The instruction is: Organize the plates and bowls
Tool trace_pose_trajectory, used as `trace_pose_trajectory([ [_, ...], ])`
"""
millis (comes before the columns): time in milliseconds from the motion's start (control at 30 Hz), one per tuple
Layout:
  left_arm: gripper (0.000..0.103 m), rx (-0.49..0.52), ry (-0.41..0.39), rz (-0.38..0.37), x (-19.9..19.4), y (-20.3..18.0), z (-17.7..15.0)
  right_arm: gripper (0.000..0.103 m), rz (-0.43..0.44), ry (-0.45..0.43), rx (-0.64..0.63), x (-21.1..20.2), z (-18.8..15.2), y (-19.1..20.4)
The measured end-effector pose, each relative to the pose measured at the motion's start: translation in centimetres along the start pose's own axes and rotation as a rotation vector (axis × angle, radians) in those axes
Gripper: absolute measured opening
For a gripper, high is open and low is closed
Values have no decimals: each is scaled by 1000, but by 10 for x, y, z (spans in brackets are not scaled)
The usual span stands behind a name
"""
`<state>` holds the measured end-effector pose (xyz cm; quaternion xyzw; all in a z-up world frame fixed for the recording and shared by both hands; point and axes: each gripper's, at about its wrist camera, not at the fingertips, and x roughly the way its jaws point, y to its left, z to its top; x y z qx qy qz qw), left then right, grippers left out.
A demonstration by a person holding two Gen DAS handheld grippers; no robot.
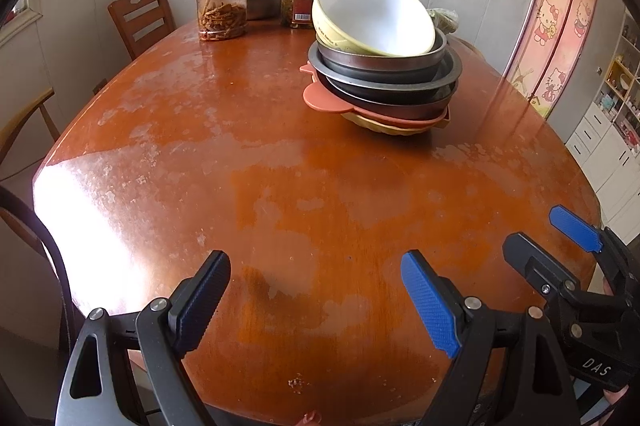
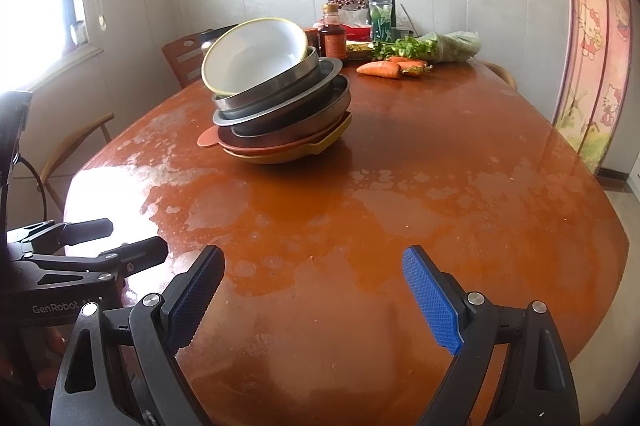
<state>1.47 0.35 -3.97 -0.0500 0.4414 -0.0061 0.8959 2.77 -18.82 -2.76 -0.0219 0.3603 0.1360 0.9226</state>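
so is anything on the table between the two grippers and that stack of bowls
Nothing visible. Bare table runs from the open left gripper and the open right gripper up to the stack of bowls. The carrots and jars lie beyond or beside the stack.

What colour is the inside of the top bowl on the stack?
White inside the top bowl, with a pale yellow rim and outside; the left wrist view shows it best.

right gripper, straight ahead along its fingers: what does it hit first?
Probably the bare wooden tabletop. The right gripper is open, empty and angled down at the table, well short of the stack of bowls and plates. Depth is hard to judge through the fisheye, but nothing else lies between.
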Motion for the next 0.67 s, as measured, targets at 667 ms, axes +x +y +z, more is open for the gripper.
trace_pose_trajectory([
  [667, 87, -5, 12, 4, 6, -3, 1, 92, 11, 13, 21, 11, 0, -6],
])
